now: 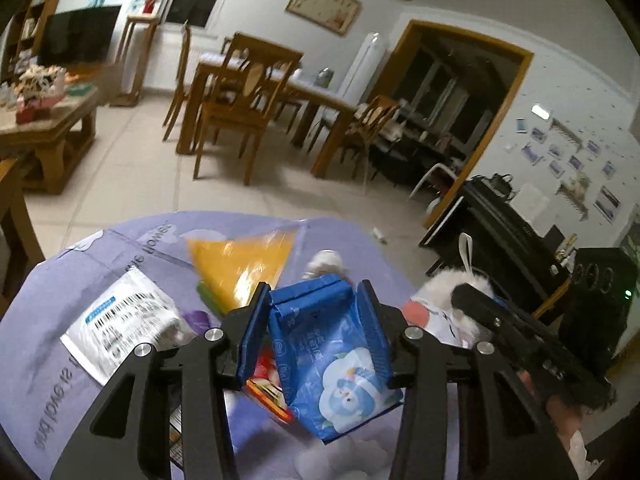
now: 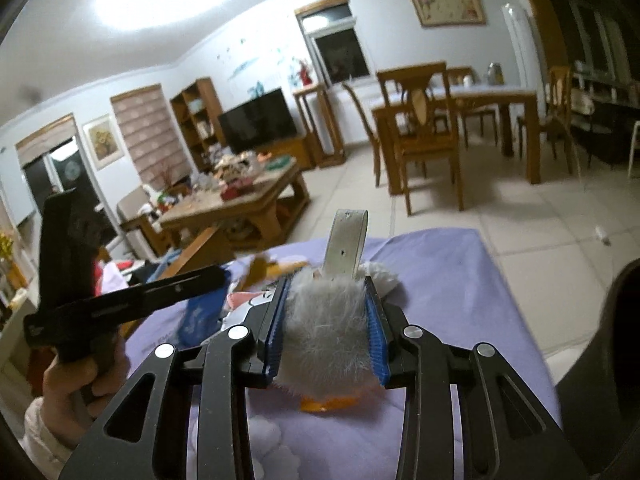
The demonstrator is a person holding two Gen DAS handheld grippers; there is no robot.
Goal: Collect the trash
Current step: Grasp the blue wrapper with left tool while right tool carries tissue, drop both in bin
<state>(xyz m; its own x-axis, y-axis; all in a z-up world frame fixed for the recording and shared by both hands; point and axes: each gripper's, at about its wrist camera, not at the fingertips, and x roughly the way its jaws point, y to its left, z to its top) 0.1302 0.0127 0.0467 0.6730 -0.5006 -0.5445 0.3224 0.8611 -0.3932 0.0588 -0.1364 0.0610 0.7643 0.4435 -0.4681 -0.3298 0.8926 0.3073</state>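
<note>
In the left wrist view my left gripper (image 1: 313, 286) is shut on a blue packet (image 1: 332, 352) with a cartoon print, lifted over a purple sheet (image 1: 100, 400). On the sheet lie a yellow wrapper (image 1: 244, 260), a white barcoded pouch (image 1: 120, 320), a red-orange packet (image 1: 268, 392) and a crumpled tissue (image 1: 326, 262). In the right wrist view my right gripper (image 2: 327, 284) is shut on a grey furry item (image 2: 324, 332) with a white strap (image 2: 346, 240) sticking up. The left gripper (image 2: 212, 280) shows at the left with the blue packet (image 2: 200, 316), held by a hand (image 2: 80, 376).
Beyond the purple sheet (image 2: 440, 280) is tiled floor (image 2: 540, 220). A cluttered wooden coffee table (image 2: 240, 204) stands at the left, a dining table (image 2: 500, 100) with chairs further back. Black equipment (image 1: 500, 224) sits against the right wall. A small scrap (image 1: 378, 234) lies on the floor.
</note>
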